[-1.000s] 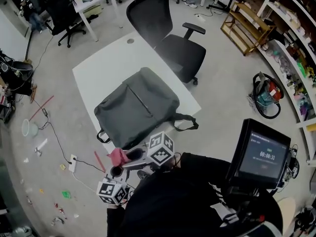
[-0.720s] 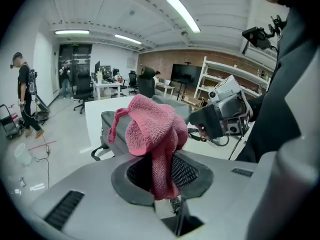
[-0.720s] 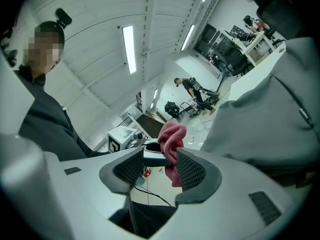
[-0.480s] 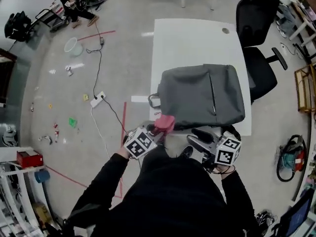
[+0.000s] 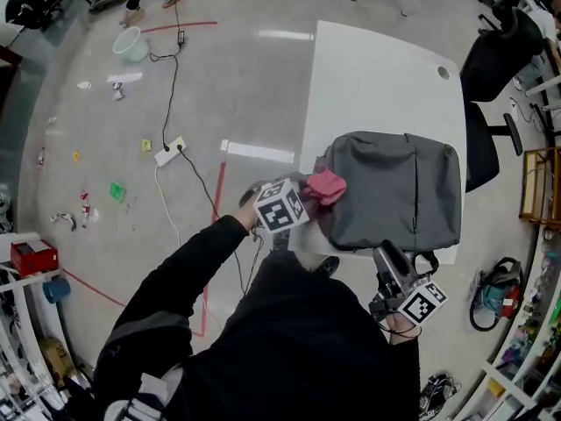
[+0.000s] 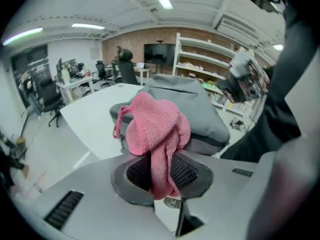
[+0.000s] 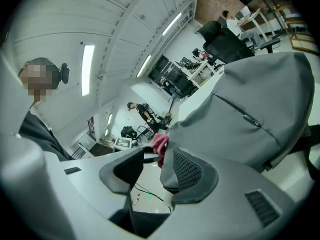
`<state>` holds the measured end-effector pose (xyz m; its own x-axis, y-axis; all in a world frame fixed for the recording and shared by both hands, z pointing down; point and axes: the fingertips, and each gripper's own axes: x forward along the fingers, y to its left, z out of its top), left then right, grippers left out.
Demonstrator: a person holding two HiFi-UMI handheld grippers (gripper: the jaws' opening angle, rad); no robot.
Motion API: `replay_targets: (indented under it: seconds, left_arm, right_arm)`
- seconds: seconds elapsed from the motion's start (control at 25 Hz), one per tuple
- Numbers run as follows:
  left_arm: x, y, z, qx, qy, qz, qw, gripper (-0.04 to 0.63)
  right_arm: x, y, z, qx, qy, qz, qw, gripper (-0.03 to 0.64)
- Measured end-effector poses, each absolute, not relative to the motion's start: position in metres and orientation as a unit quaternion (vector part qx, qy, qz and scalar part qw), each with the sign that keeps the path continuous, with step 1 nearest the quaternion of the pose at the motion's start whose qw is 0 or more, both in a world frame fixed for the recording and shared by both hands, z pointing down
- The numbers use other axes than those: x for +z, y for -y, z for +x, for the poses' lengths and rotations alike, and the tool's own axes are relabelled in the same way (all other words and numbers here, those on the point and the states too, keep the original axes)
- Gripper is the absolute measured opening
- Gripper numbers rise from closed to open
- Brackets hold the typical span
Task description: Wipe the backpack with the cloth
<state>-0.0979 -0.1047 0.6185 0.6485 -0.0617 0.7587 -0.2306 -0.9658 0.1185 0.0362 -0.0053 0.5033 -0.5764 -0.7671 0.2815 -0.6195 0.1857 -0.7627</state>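
The grey backpack [image 5: 399,191] lies flat on the white table [image 5: 368,68]. My left gripper [image 5: 311,193] is shut on a bunched pink cloth [image 5: 326,185], which sits at the backpack's left edge. In the left gripper view the cloth [image 6: 152,129] hangs pinched between the jaws, with the backpack [image 6: 200,109] right behind it. My right gripper [image 5: 382,253] is at the backpack's near edge. Its jaws have just been opening and stand open [image 7: 157,169] with nothing between them. That view faces the backpack [image 7: 250,114], with the cloth [image 7: 160,145] beyond.
A black office chair [image 5: 491,60] stands at the table's far right. A wooden rack [image 5: 536,182] and a vacuum cleaner [image 5: 495,292] are at the right. A power strip [image 5: 168,152] with its cable, a bucket [image 5: 130,42] and red floor tape [image 5: 215,209] lie to the left.
The view has swung round the table. My left gripper has carried the cloth from in front of the backpack to its left edge. The right gripper has drawn apart from the left, toward the near right.
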Motion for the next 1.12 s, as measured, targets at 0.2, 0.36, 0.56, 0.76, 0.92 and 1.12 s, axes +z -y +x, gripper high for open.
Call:
replay_targets:
  seconds: [0.2,0.36,0.56,0.76,0.92,1.12]
  left_arm:
    - [0.633,0.218,-0.106,0.353,0.147,0.891,0.246,0.084]
    - [0.644,0.265,-0.096,0.345,0.149,0.875,0.305,0.084]
    - [0.651,0.243,-0.089,0.342,0.099,0.857,0.371,0.084]
    - [0.636,0.18,-0.086,0.297,0.063,0.839,0.451,0.084]
    - [0.635,0.109,-0.093,0.296,0.042,0.824,0.482,0.084]
    - [0.646,0.013,-0.094,0.312,0.024,0.797,0.516,0.084]
  right_arm:
    - [0.512,0.018,0.015,-0.456,-0.744,-0.483,0.078,0.192]
    - [0.519,0.018,0.01,-0.463,-0.727,-0.502,0.076,0.192]
    - [0.523,0.021,0.004,-0.469,-0.716,-0.512,0.072,0.192]
    - [0.532,0.026,0.005,-0.479,-0.717,-0.501,0.074,0.192]
    - [0.538,0.027,-0.004,-0.483,-0.727,-0.484,0.067,0.191]
    - [0.536,0.027,-0.011,-0.485,-0.737,-0.466,0.071,0.192]
